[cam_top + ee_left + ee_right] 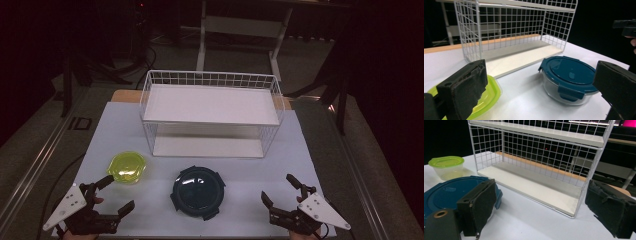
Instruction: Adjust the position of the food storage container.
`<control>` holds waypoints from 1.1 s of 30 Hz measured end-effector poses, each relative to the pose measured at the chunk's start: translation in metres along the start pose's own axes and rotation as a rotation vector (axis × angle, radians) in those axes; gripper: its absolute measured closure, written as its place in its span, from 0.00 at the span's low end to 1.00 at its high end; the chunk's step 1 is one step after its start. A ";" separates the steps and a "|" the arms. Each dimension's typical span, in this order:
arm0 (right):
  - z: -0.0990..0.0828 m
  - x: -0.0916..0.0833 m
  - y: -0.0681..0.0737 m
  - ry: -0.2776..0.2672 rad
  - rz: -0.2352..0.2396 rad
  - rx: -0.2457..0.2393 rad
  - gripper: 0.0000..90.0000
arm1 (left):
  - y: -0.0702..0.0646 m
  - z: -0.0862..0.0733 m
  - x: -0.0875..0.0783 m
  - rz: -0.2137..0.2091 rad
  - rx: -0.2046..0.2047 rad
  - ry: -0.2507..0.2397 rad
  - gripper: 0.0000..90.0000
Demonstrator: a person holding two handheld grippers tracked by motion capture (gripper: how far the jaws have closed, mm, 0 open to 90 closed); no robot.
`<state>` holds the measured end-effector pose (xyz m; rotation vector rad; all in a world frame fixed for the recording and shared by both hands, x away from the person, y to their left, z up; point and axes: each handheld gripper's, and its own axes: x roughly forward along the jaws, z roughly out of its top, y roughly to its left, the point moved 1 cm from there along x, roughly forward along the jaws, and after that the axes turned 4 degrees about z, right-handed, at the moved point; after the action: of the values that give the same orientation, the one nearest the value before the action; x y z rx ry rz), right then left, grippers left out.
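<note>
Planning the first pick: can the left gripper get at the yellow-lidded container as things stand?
Probably yes: the left gripper is open, the yellow-lidded container sits just ahead, and nothing lies between them.

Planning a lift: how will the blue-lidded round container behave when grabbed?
The blue-lidded container has a clear, glass-looking body, so it is probably heavy and breakable. Its smooth wall may slip. It sits wide and low, so it is unlikely to tip.

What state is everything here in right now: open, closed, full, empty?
Blue-lidded round glass container: lid on, upright on the table, untouched.
Green-lidded plastic container: lid on, upright, untouched.
White wire shelf rack: upright, both shelves bare.
Left gripper: jaws open, holding nothing.
Right gripper: jaws open, holding nothing.
</note>
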<state>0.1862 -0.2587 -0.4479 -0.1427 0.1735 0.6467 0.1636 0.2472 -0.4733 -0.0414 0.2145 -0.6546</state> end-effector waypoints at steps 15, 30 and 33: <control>0.009 -0.005 0.001 -0.032 0.013 0.020 0.11 | -0.017 0.011 0.000 -0.042 0.018 -0.001 0.00; 0.013 -0.003 0.005 -0.043 -0.008 0.012 0.11 | -0.040 0.011 0.017 -0.122 0.009 0.057 0.10; 0.014 -0.002 0.005 -0.038 -0.007 0.008 0.11 | -0.043 0.009 0.022 -0.140 0.018 0.077 0.20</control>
<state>0.1828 -0.2534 -0.4346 -0.1230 0.1389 0.6413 0.1563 0.1995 -0.4637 -0.0141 0.2820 -0.7983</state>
